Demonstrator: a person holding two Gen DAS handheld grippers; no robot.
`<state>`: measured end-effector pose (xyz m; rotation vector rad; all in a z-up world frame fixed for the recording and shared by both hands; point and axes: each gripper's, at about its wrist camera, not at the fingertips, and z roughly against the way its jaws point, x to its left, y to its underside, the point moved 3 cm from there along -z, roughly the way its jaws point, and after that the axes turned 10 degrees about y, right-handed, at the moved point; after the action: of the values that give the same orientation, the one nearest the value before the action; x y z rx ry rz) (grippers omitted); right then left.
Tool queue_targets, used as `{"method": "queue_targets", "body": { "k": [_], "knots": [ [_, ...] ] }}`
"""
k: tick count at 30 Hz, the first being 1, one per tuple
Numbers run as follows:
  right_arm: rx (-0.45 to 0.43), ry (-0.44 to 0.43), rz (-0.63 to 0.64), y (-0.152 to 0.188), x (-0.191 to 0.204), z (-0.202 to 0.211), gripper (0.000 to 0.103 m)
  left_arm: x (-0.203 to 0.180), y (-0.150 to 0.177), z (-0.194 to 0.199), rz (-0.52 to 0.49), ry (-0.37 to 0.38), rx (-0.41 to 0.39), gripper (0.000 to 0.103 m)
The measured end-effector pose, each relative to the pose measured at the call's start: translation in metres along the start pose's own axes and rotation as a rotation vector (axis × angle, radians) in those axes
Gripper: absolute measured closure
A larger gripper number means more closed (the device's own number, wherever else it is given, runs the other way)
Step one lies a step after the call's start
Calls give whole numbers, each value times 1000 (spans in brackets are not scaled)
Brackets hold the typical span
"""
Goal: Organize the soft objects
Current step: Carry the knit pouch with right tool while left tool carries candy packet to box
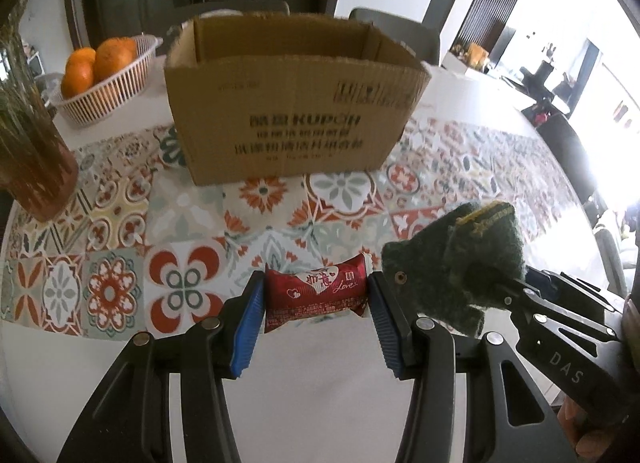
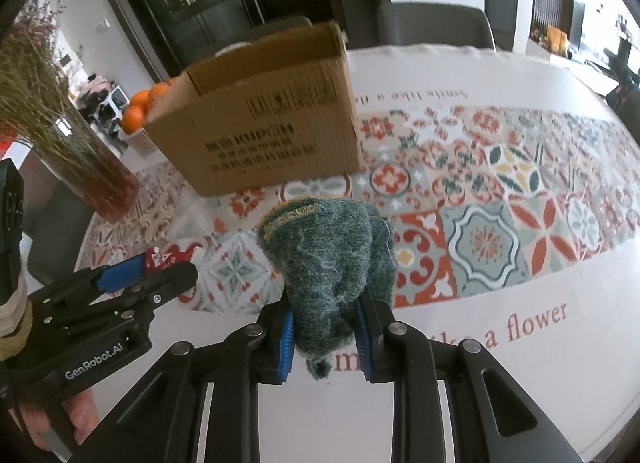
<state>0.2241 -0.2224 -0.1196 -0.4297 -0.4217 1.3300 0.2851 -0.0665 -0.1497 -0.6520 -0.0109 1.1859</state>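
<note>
Patterned tiles in red, green and cream are covering the middle of the white tablecloth (image 1: 192, 219) that we are working over, with a dark cabinet and bright windows sitting behind it. At the far side of the cloth, an open cardboard box (image 1: 288, 103) is standing upright with printed lettering facing us. To its left, a white basket (image 1: 108, 91) is holding oranges (image 1: 96, 63), and a reddish vase (image 1: 36, 179) of dried grass is standing nearer on the left.

We are holding our left gripper (image 1: 316, 295) low over the cloth, and its blue-padded jaws are pressing on both ends of a small red snack packet (image 1: 316, 291), gripping it crosswise. Whether the packet is touching the cloth or lifted just above it, we cannot tell.

We are holding our right gripper (image 2: 324, 327) just beside the left one, on its right. Its jaws are standing narrow, pinching a crumpled dark green scouring pad (image 2: 332, 255) that is bulging up and forward past the fingertips, clear of the table. Both items are sitting well short of the box.
</note>
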Motion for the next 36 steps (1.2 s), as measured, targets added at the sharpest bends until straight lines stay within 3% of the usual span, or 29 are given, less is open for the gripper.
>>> {"method": "queue_targets", "body": {
  "k": [36],
  "knots": [
    [-342,-55,31,-94,32,82,77,-8,-84,85,-74,-6,-297,53]
  ]
}}
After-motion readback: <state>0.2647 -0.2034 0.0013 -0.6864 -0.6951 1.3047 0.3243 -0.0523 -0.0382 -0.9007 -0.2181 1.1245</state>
